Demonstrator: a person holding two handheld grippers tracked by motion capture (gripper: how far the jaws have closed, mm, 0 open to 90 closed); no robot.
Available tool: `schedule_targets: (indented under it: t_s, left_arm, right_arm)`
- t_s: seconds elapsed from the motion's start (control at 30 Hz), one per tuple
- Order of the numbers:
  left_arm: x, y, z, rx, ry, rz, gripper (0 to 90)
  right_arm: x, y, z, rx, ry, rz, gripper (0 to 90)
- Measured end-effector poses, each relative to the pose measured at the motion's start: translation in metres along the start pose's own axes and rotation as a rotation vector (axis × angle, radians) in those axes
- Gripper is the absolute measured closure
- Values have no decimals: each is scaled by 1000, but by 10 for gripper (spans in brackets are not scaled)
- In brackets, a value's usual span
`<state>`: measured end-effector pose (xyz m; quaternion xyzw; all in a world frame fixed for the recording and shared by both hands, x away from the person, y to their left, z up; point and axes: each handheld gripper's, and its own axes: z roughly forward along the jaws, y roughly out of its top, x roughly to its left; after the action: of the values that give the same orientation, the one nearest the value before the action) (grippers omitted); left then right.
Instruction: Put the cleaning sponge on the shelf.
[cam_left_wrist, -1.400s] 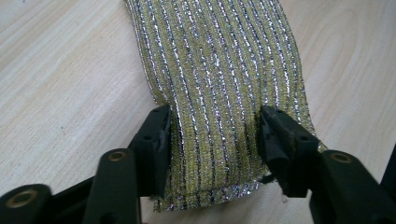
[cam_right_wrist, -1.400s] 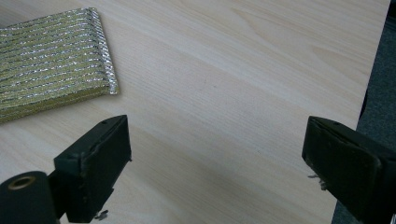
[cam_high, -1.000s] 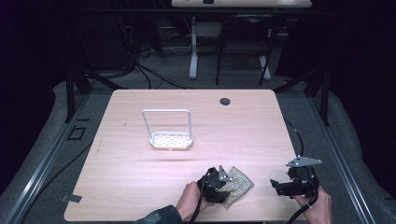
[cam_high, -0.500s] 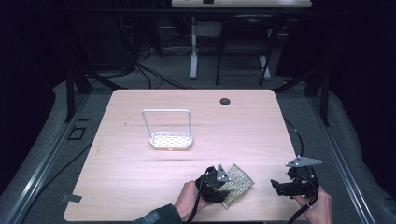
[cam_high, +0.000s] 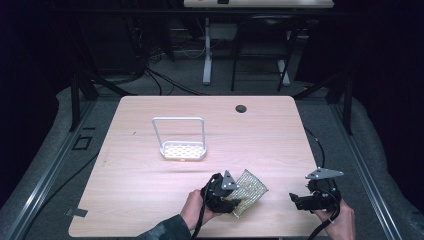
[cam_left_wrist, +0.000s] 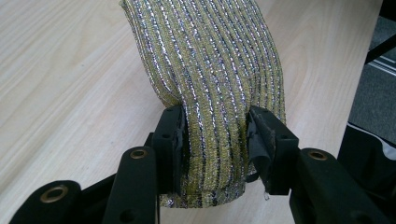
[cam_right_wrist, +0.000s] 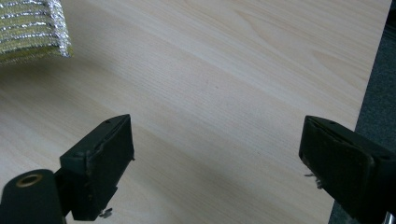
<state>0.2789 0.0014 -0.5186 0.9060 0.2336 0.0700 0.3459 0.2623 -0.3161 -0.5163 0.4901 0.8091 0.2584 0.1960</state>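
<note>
Two jaws of left gripper (cam_left_wrist: 215, 140) clamped on glittery yellow sponge (cam_left_wrist: 219, 70) (pinched between pads); right gripper (cam_right_wrist: 219, 158) wide apart above bare table (cam_right_wrist: 224, 60), sponge beyond its tips.

Pale wooden table (cam_high: 150, 200). Near its far edge, a dark round hole (cam_high: 241, 108), perhaps a grommet. Beyond the table, white desk leg (cam_high: 206, 50) and cables (cam_high: 165, 80) on grey floor.
</note>
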Motion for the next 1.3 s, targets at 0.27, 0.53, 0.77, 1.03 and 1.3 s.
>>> schedule_targets:
  t_s: [0.27, 0.53, 0.77, 1.03, 1.3]
  left_arm:
    - [7, -3, -13, -18, 15, -12, 578]
    - [13, -7, -21, -24, 34, -26, 577]
    - [18, -10, -30, -41, 39, -42, 576]
    - [22, -13, -40, -54, 54, -53, 574]
    - [30, -21, -51, -70, 83, -78, 573]
  right_arm:
    - [1, -2, 2, 16, 6, -6, 116]
    - [2, -1, 1, 18, 9, -9, 116]
    - [-1, -3, 6, 53, 15, -4, 44]
    - [2, -2, 6, 52, 20, -15, 31]
    - [2, -2, 7, 52, 18, -24, 28]
